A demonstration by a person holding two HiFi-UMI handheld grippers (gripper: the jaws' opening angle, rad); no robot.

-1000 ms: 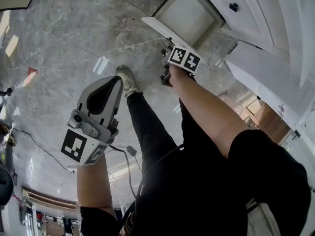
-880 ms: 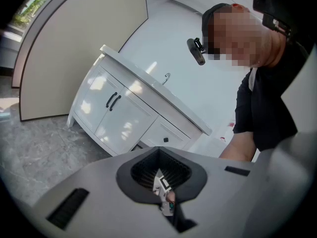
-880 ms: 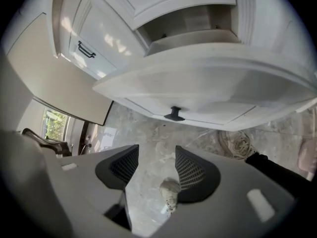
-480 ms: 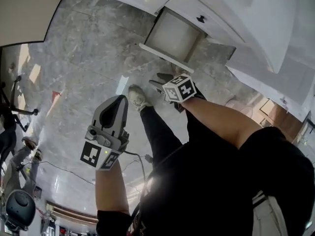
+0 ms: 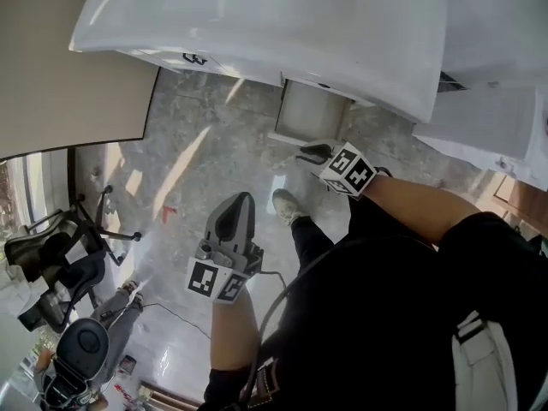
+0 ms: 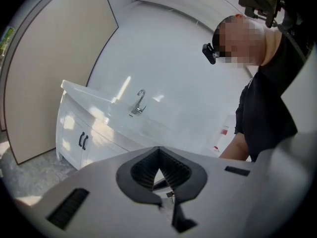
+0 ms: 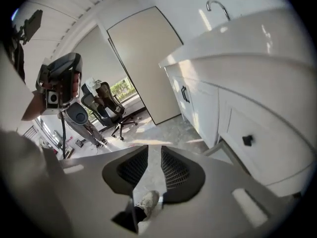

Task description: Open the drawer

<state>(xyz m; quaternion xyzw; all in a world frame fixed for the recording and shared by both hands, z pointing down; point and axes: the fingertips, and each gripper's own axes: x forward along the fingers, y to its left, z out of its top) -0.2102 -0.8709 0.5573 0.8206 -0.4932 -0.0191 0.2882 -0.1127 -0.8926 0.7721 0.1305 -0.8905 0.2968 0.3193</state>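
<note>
Both grippers lifted since before. Head view: grey right gripper (image 5: 315,152) now clear of the white open drawer (image 5: 312,110), just beyond its tips, pulled lengthwise toward it from the white vanity (image 5: 257,24). Left gripper view: grey left gripper (image 6: 158,157) closed, empty. Right gripper view: jaws just been closing, narrow gap, nothing between; drawer ahead-right.

A bathroom: white washbasin (image 5: 257,24), faucet (image 6: 140,102), vanity cabinet (image 6: 79,133), marble floor (image 5: 197,118).

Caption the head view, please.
Low vanity drawer stands open; right gripper, empty jaws just narrowed, and shut left gripper hover above marble floor.
</note>
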